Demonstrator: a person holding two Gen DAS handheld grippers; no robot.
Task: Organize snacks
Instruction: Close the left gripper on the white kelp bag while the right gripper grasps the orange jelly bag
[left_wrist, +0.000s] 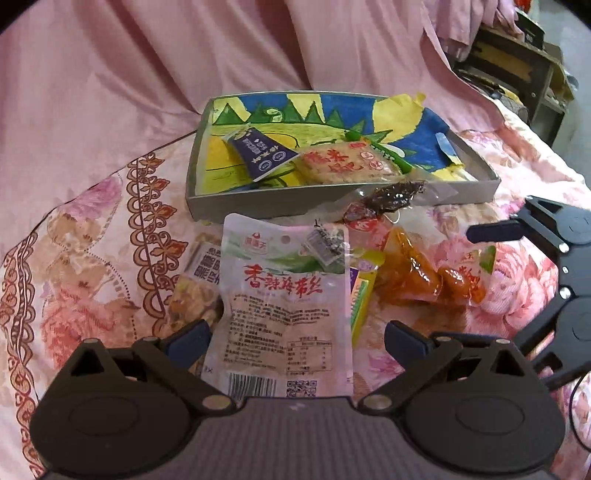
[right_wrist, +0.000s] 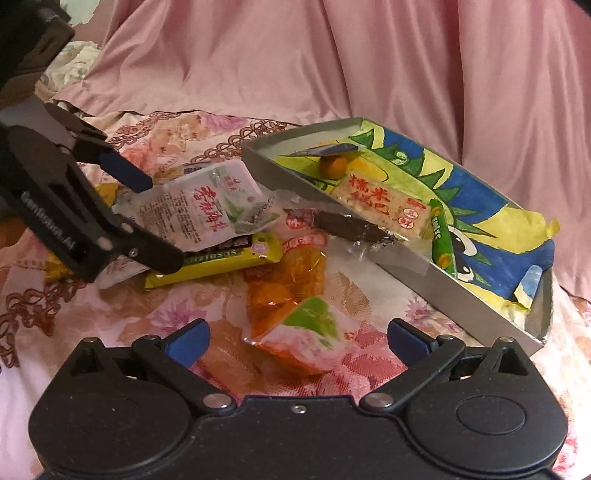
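On the bed, over the floral bedspread (left_wrist: 92, 236), a loose heap of snacks lies just in front of the shallow grey box (left_wrist: 332, 201) with its painted paper lining. The left claw (left_wrist: 295, 336) is spread wide, its blue pads either side of the pale kelp-strip pouch (left_wrist: 284, 295) but not yet pinching it; the pouch rests atop a yellow-green bar (right_wrist: 218, 260) near the middle of the heap. The right claw (right_wrist: 297, 341) is also spread, hanging over the orange sauce-filled packet (right_wrist: 291, 295) nearer the box's front wall. Inside the box already sit a rice cracker pack (right_wrist: 384, 205), a dark blue sachet (left_wrist: 258, 151) and a green stick (right_wrist: 441, 240). The pouch looks light, floppy and slick, so I would take it across its flat sealed edge, not the puffy middle, or it may slide out.
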